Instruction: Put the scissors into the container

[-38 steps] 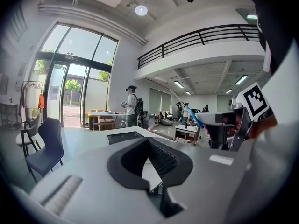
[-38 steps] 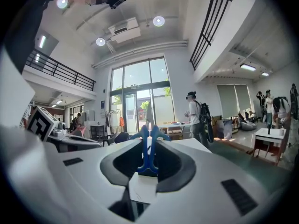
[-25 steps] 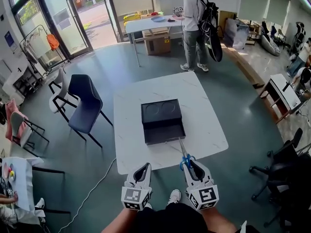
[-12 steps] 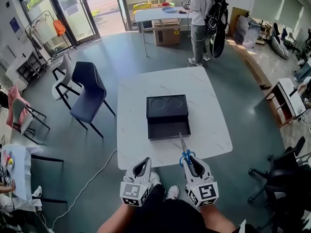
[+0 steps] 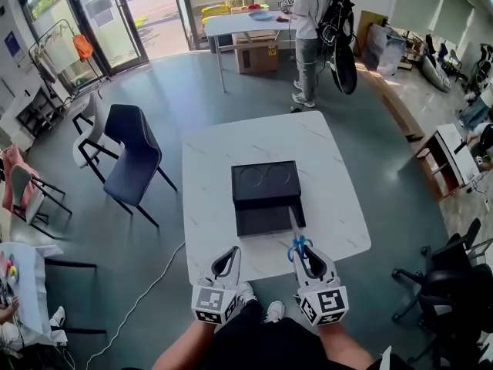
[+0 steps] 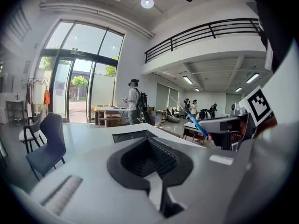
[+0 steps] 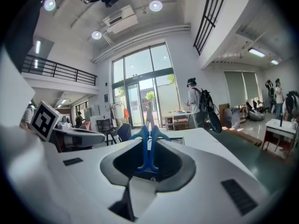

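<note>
**Scissors gripped at right, blades over container front**

Right hand-held gripper (image 5: pixel 306 257) is clenched on the blue-handled metal scissors (image 5: pixel 297 242). The right gripper view shows both blue handle loops (image 7: pixel 147 146) upright between the dark pads, pressed close together. From the head view, the blades point away from the person. Their tip lies over the right side of the open front section of the black rectangular container (image 5: pixel 262 177). Whether the tip touches the container cannot be told.

The container sits near the middle of the white marble-pattern square table (image 5: pixel 216 168). Its rear part is a flat top with two round recesses; its front part is an open, shallow compartment.

Left hand-held gripper (image 5: pixel 226 262) is at the table's near edge, well apart from the container. Its own view shows the ribbed pads (image 6: pixel 161 155) closed together with nothing between them.

A dark blue chair (image 5: pixel 132 154) stands left of the table. A person with a black backpack (image 5: pixel 312 14) stands by a far table.
</note>
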